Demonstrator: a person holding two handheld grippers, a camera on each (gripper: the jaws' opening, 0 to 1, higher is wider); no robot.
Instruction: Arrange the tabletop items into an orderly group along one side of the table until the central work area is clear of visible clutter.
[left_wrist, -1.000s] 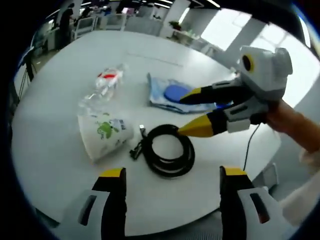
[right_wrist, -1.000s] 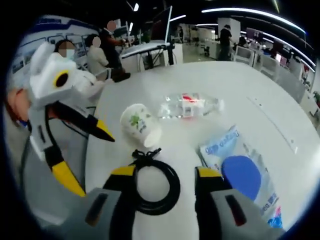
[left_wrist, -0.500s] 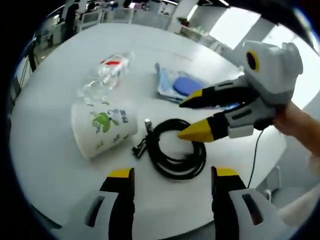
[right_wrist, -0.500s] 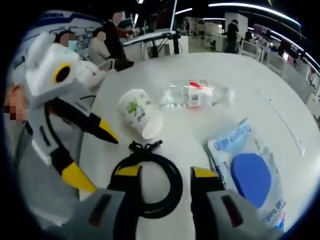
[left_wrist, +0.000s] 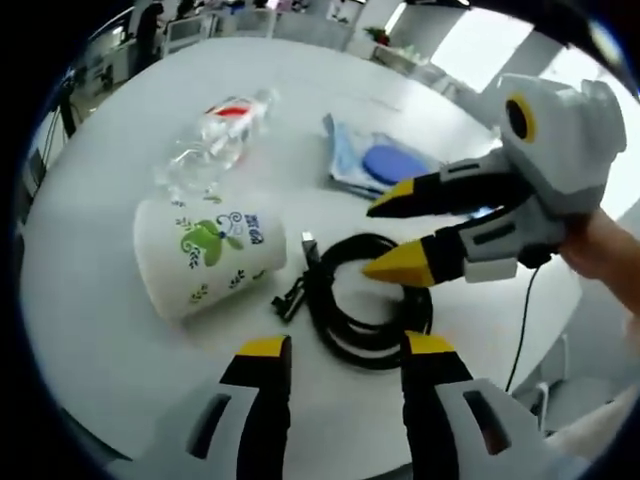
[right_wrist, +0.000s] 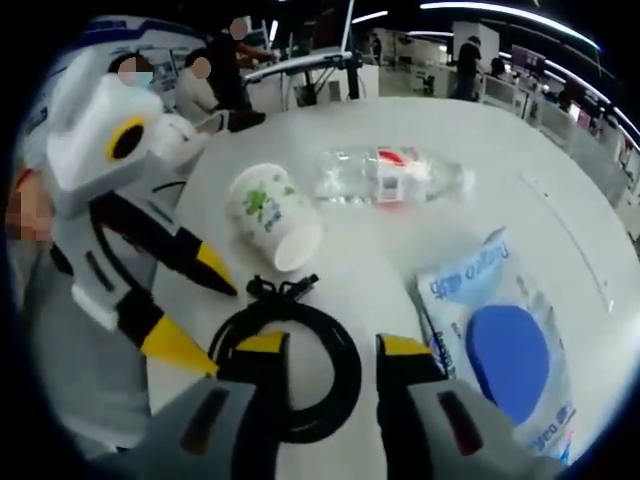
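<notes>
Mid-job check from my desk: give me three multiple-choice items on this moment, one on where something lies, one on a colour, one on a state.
1. What lies right beside the paper cup's mouth?
A. the coiled black cable
B. a book
C. a pair of scissors

2. What colour is the round pad inside the clear packet?
A. red
B. blue
C. green

3. How is the plastic bottle resting?
A. upright
B. on its side
C. stacked on the cup

Key:
1 A, the coiled black cable sits next to the paper cup.
2 B, the round pad in the clear packet is blue.
3 B, the plastic bottle lies flat on the table.
</notes>
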